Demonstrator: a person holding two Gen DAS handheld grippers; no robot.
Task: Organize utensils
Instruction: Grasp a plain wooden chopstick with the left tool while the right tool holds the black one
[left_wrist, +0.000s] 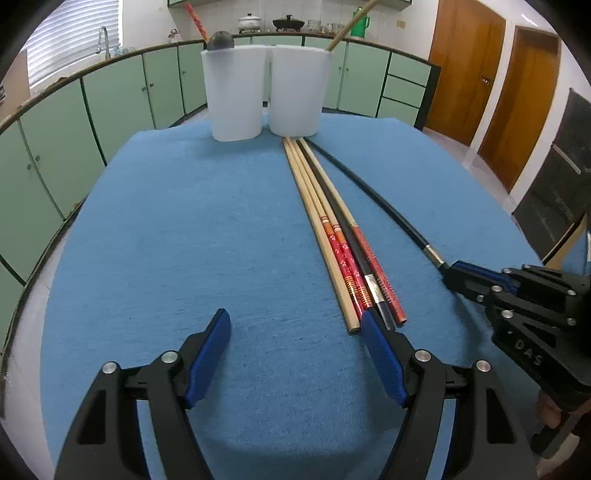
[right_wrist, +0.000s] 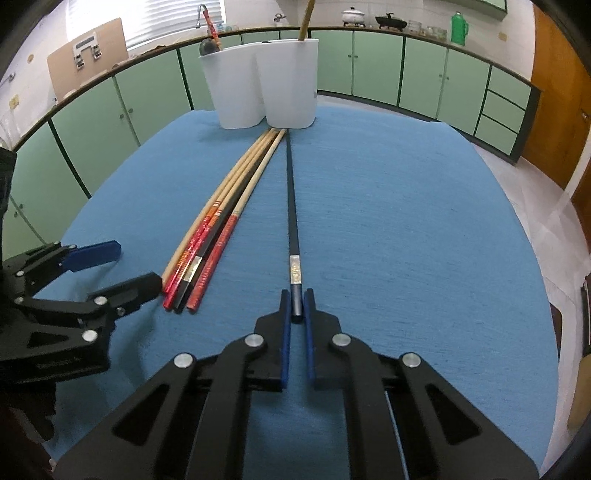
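Observation:
A single black chopstick (right_wrist: 291, 206) with a silver band lies on the blue cloth, apart from the others; my right gripper (right_wrist: 296, 301) is shut on its near end. That same black chopstick (left_wrist: 376, 195) runs to the right gripper (left_wrist: 452, 273) in the left wrist view. Several chopsticks (left_wrist: 332, 236), wooden, red-patterned and black, lie bundled side by side. My left gripper (left_wrist: 295, 325) is open just left of their near ends, its right finger touching or nearly touching them. Two white cups (left_wrist: 266, 92) stand at the far end, the left with a red stick and a dark utensil, the right with a wooden stick.
The blue cloth (left_wrist: 184, 240) covers a round table. Green cabinets (left_wrist: 110, 96) and a counter with pots ring the room. Wooden doors (left_wrist: 469, 74) stand at the right. The chopstick bundle (right_wrist: 210, 236) lies between both grippers; the left gripper (right_wrist: 122, 269) is at the left edge.

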